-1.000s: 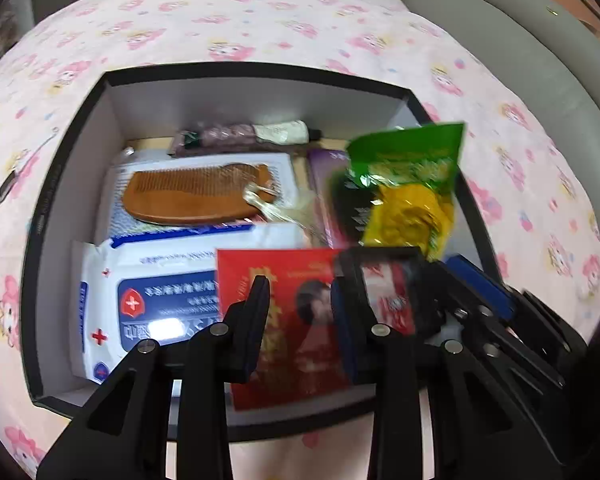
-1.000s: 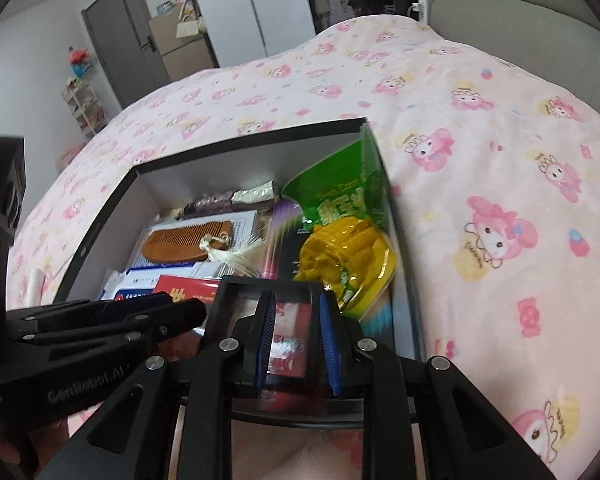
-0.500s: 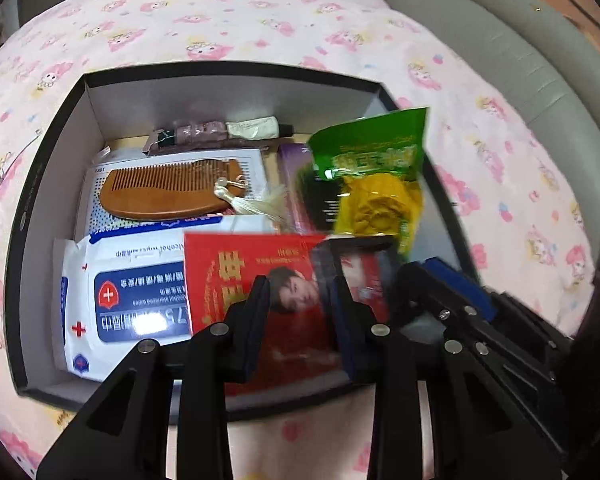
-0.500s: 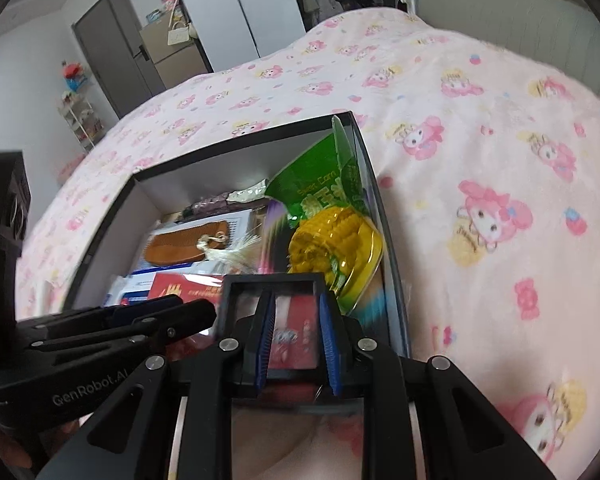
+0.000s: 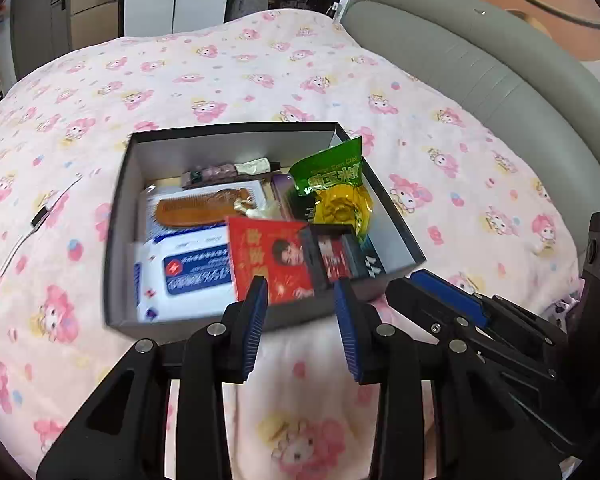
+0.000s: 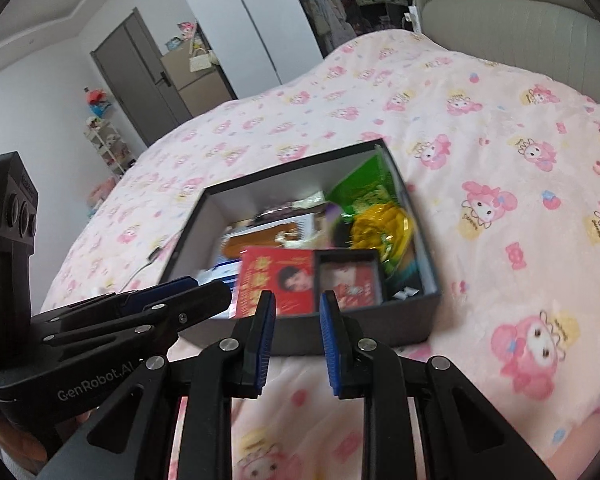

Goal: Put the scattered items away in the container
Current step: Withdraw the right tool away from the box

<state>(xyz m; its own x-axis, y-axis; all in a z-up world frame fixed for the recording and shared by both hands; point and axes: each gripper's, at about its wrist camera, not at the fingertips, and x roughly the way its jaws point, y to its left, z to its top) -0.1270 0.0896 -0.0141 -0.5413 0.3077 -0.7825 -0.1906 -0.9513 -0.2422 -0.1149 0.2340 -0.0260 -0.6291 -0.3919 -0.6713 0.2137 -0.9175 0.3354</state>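
Black box [image 5: 396, 236] sits just beyond both empty, parted tools.

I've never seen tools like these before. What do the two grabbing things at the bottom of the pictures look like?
Both are matte black plastic. The left gripper and right gripper each have two fingers lined with ribbed blue pads, joined by angular black linkage arms with silver pivot bolts. White "GenRobot.AI" lettering marks the left one's side. No cables show.

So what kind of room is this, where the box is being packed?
Most likely a bedroom: the box sits on a bed with a pink cartoon blanket, a padded headboard curves behind it, and tall white wardrobe doors stand beyond.
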